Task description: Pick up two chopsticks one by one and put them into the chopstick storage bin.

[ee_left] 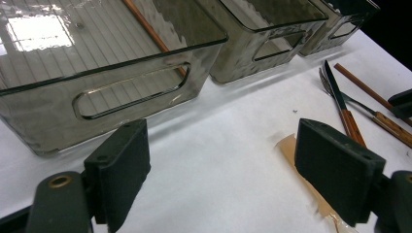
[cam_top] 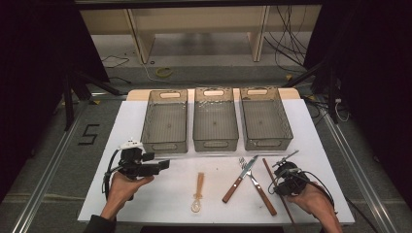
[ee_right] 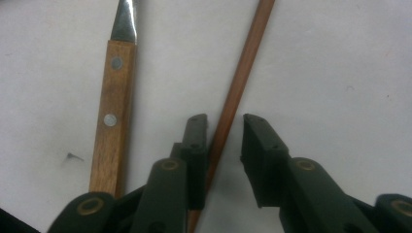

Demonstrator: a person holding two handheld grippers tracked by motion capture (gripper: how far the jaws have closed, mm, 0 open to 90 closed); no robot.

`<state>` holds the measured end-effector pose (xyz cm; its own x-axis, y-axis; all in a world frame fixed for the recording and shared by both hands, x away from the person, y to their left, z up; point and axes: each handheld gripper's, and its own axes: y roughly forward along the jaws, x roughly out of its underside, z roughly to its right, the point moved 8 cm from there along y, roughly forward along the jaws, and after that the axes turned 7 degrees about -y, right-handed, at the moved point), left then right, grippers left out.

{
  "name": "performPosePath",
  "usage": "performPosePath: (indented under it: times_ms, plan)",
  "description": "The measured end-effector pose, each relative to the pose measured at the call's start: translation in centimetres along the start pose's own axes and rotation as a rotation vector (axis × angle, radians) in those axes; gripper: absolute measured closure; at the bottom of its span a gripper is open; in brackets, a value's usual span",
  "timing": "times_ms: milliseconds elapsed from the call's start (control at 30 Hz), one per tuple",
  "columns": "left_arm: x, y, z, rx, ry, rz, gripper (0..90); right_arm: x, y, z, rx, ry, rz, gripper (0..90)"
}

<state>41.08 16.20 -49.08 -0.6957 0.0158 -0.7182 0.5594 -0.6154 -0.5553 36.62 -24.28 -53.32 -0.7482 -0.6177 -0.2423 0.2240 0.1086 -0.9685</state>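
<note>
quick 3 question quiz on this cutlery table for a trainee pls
1. How many bins stand at the far side of the table?
2. True or false: the left claw is open with nothing between its jaws.
3. What lies between the jaws of the right claw?
A. knife
B. chopstick
C. fork

Key: 1. three; 2. true; 3. B
</note>
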Motion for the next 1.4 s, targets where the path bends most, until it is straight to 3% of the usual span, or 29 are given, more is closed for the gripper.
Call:
performPosePath:
  times_ms: [233, 567, 833, 1100, 1400]
  plan:
    - [0.2, 0.1, 0.1, -0.002, 0.013, -0.006, 20.3, -0.1, 0.0, 0.2, 0.007, -0.007, -0.032, 78.7]
    - [0.3, 0.2, 0.2, 0.001, 0.017, -0.008, 20.4, -0.1, 0.0, 0.5, 0.004, -0.011, -0.033, 84.8]
    - [0.3, 0.3, 0.3, 0.010, 0.018, -0.011, 20.5, -0.1, -0.7, 0.7, -0.001, -0.033, 0.007, 85.0]
    - [0.2, 0.5, 1.3, 0.038, 0.048, -0.016, 20.4, -2.5, -3.0, -1.1, -0.016, -0.130, 0.097, 85.0]
    - [-0.1, 0.9, 3.1, 0.081, 0.118, -0.034, 20.4, -6.5, -4.1, -5.5, -0.054, -0.304, 0.128, 85.0]
